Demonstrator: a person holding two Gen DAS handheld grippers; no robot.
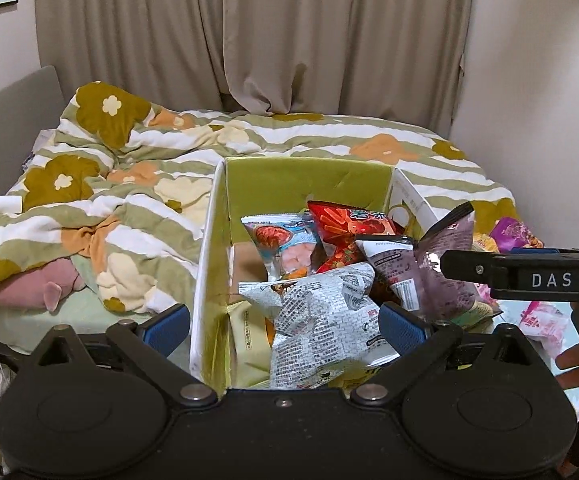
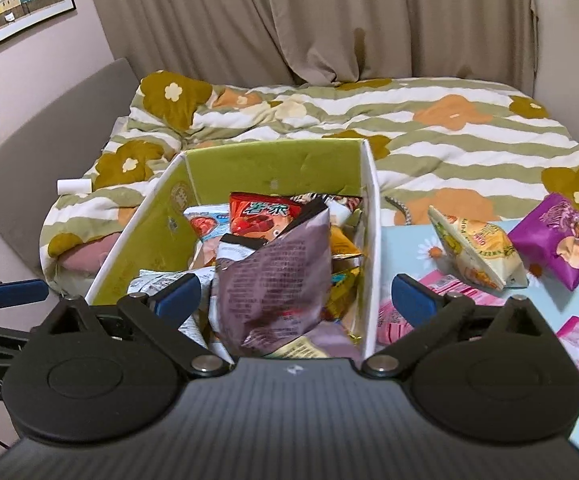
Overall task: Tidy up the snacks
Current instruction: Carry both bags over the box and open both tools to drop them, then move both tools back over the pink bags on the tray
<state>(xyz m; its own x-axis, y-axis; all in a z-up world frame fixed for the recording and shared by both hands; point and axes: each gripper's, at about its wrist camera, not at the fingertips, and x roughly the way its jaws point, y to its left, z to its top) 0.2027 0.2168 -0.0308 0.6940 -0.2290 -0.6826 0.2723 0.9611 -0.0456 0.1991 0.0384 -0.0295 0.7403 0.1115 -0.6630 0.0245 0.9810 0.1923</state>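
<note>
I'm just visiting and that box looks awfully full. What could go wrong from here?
The brown bag stands tall on the heap in the box, with the right gripper open around it; it may tip over or slide out.

The left gripper is open astride the box's left wall and could nudge it.

The yellow bag and purple bag lie near the table's far edge and could fall onto the bed.

Snack packets are piled in the box, set before the bed. Right of the box, more packets are spread on the table. Curtains are hung behind the bed.
</note>
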